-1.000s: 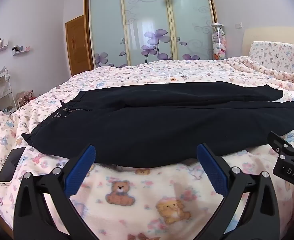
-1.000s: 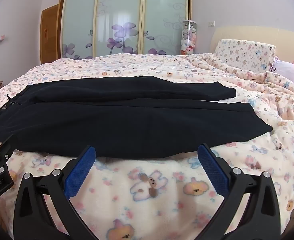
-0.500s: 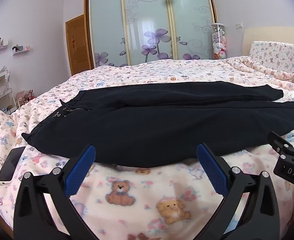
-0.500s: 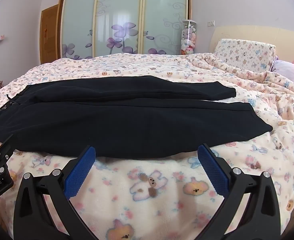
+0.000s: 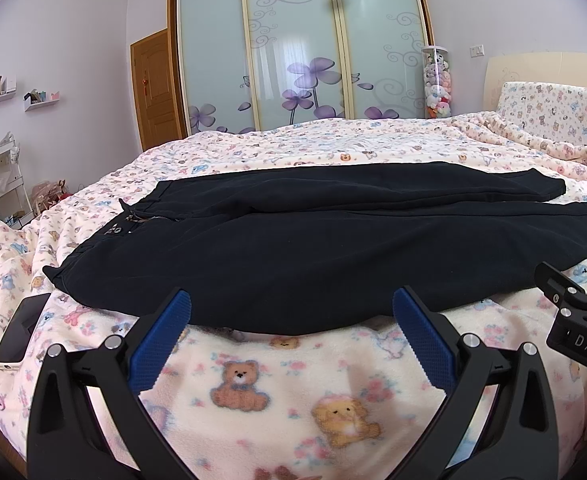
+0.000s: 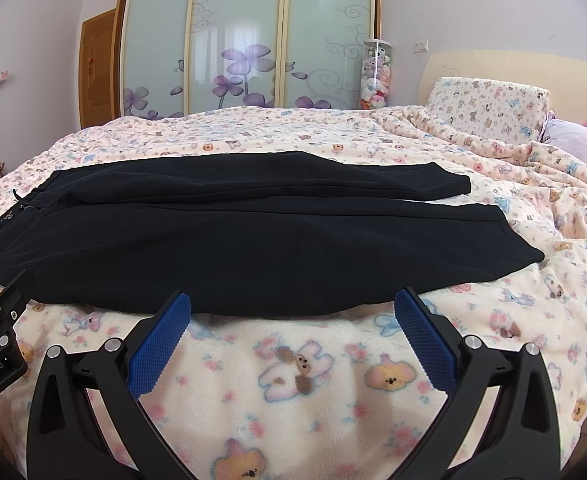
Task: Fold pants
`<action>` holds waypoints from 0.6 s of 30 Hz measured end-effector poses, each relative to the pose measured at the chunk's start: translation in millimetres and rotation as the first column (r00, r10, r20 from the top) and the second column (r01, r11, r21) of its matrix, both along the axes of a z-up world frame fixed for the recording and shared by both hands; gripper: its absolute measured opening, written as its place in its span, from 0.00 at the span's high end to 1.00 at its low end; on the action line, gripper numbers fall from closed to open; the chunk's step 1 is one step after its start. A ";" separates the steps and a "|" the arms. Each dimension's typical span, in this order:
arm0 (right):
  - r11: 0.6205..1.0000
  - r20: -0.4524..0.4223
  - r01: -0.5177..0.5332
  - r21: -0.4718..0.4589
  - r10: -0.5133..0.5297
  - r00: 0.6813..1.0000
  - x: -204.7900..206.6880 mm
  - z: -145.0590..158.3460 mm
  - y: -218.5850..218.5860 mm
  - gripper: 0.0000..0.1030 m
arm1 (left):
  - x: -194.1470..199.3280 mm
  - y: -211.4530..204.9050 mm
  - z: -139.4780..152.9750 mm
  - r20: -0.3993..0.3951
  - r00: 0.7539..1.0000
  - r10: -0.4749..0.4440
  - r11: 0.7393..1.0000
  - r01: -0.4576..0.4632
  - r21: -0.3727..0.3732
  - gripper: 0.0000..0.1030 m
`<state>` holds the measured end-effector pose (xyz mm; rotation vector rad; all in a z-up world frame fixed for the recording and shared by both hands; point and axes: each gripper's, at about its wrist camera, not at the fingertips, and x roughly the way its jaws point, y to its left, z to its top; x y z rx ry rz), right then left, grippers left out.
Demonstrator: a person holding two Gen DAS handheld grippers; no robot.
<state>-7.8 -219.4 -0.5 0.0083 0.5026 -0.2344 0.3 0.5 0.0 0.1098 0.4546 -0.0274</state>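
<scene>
Black pants point(image 5: 293, 240) lie flat across the bed, waistband to the left, both legs stretched to the right, the far leg slightly shorter in view. In the right wrist view the same pants point(image 6: 253, 236) fill the middle, leg cuffs at right. My left gripper point(image 5: 291, 316) is open, hovering just short of the pants' near edge with nothing between its blue pads. The right gripper point(image 6: 293, 316) is open too, at the same near edge farther along the legs. Each gripper's black body shows at the side of the other's view.
A bear-print fleece blanket point(image 5: 293, 392) covers the bed. A phone point(image 5: 21, 330) lies near the bed's left edge by the waistband. A pillow point(image 6: 489, 108) and headboard stand at far right. A sliding wardrobe point(image 5: 297, 48) is behind the bed.
</scene>
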 end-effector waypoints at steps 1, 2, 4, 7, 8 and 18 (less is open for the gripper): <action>1.000 0.000 0.000 0.000 0.000 1.000 0.0 -0.1 -0.1 0.01 | 0.0 0.1 0.0 0.000 1.000 0.000 1.000 0.000 0.000 0.02; 1.000 0.000 0.000 0.000 0.000 1.000 0.1 -0.2 -0.1 0.01 | 0.0 0.1 0.0 0.000 1.000 0.000 1.000 0.000 0.000 0.02; 1.000 0.000 0.000 0.000 0.000 1.000 0.1 -0.3 -0.3 0.01 | 0.1 0.1 0.0 0.000 1.000 0.000 1.000 0.000 0.000 0.02; 1.000 0.000 0.000 0.000 0.000 1.000 0.2 -0.6 -0.4 0.01 | 0.1 0.0 0.0 0.000 1.000 0.000 1.000 0.000 0.000 0.02; 1.000 0.000 0.000 0.000 0.000 1.000 0.2 -0.6 -0.6 0.01 | 0.1 0.1 0.0 0.000 1.000 0.000 1.000 0.000 0.000 0.02; 1.000 0.000 0.000 0.001 0.000 1.000 0.0 -1.3 -0.7 0.01 | 0.3 0.1 -0.1 -0.001 1.000 0.000 1.000 0.000 0.000 0.02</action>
